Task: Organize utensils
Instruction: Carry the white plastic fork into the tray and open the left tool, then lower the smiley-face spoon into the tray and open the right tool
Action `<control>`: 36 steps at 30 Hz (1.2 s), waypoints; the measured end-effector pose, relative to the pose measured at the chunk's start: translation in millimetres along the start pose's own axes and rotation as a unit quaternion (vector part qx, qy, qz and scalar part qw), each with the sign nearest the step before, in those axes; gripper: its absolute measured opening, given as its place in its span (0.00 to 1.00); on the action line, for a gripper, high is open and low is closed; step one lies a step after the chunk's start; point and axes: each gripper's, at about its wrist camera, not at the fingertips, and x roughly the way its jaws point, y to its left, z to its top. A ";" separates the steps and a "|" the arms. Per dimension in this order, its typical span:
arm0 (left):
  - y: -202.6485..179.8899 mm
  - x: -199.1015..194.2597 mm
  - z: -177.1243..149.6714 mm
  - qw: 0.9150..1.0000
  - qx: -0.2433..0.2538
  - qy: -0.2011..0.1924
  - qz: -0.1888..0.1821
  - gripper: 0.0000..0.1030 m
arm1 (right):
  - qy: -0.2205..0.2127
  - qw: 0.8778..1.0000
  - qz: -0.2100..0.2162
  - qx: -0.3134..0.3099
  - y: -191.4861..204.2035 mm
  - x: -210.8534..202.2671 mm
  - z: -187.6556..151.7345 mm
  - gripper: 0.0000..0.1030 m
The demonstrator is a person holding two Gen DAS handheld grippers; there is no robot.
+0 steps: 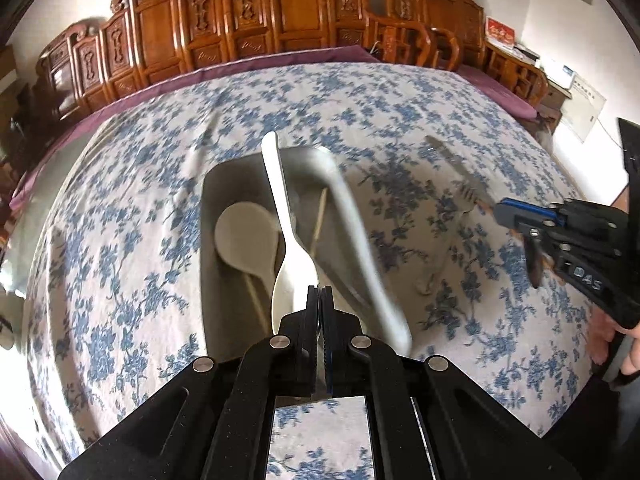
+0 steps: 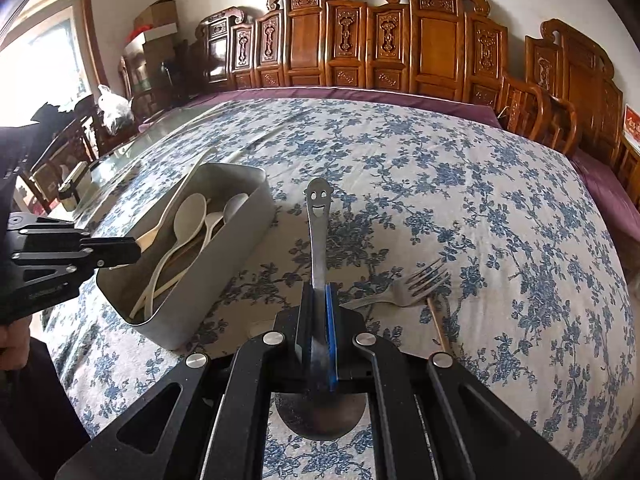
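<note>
Left hand-held gripper [image 1: 319, 300] clamps white spoon [image 1: 286, 232] over grey bin [image 2: 256, 184], long axis running near-to-far; right hand-held gripper [image 2: 319, 312] clamps steel smiley spoon [image 2: 318, 232], bin to its left.

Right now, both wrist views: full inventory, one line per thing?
Container: one, grey, on the tablecloth left of the right tongs.
Spoons in container: at least three, cream or white, handles overlapping.
White spoon: one, held in the left tongs above the container.
Metal spoon: one, steel with a smiley cut-out handle, held in the right tongs.
Fork: one, steel, lying on the cloth.
Thin stick: one, wooden, beside the fork.
Tablecloth: one, white with blue flowers.
Carved chairs: several, brown, along the wall.
Left tongs: shut on the white spoon.
Right tongs: shut on the metal spoon.
</note>
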 end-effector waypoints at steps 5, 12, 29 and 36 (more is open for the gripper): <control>9.3 12.5 -1.6 1.000 -0.009 0.016 0.005 0.01 | 0.001 1.000 0.004 -0.004 4.3 1.4 -0.6 0.07; 15.1 18.0 1.6 0.999 -0.018 0.026 0.011 0.03 | -0.002 1.000 0.007 -0.005 6.3 0.0 0.9 0.07; 51.8 -14.4 15.3 0.996 -0.071 -0.039 0.032 0.41 | -0.018 0.998 0.056 -0.011 63.6 8.8 33.4 0.07; 64.5 -23.3 18.4 0.994 -0.085 -0.058 0.047 0.50 | -0.015 0.996 0.085 0.005 84.7 26.8 44.5 0.07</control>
